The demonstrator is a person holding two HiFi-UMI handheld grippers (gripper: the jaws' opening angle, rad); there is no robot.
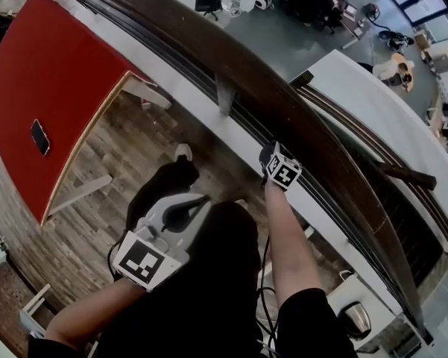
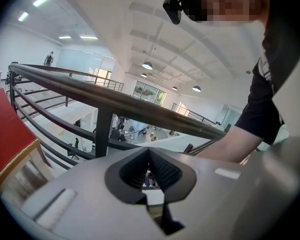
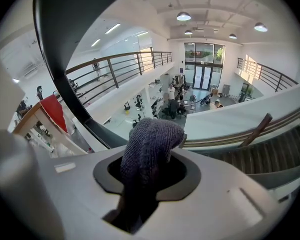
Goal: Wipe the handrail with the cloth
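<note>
The right tongs [image 1: 273, 158] are up at the near edge of the dark wooden handrail [image 1: 246, 73], which runs slantwise from the far left to the near right above an open hall below. They sit a little to the right of a grey post [image 1: 224, 93] under the rail. In the right gripper view, the right tongs [image 3: 150, 170] are clamped on a dark grey knitted cloth [image 3: 152, 141]. It bulges up out of the tongs in a rounded fold, and the handrail [image 3: 65, 39] curves past close on the left. The cloth appears to lie close against the rail, though no view shows plainly that the two touch. The left tongs [image 1: 200, 202] are held low and near, over the person's dark trousers and well apart from the rail. In the left gripper view, the left tongs [image 2: 150, 160] are closed together with nothing between them and point up at the handrail [image 2: 115, 101] from below. The person's bare forearm [image 2: 232, 145] reaches towards the rail on the right. To the left, a red surface [image 1: 52, 80] stands on the wooden floor [image 1: 134, 144], with a dark phone [image 1: 39, 137] lying on it.
</note>
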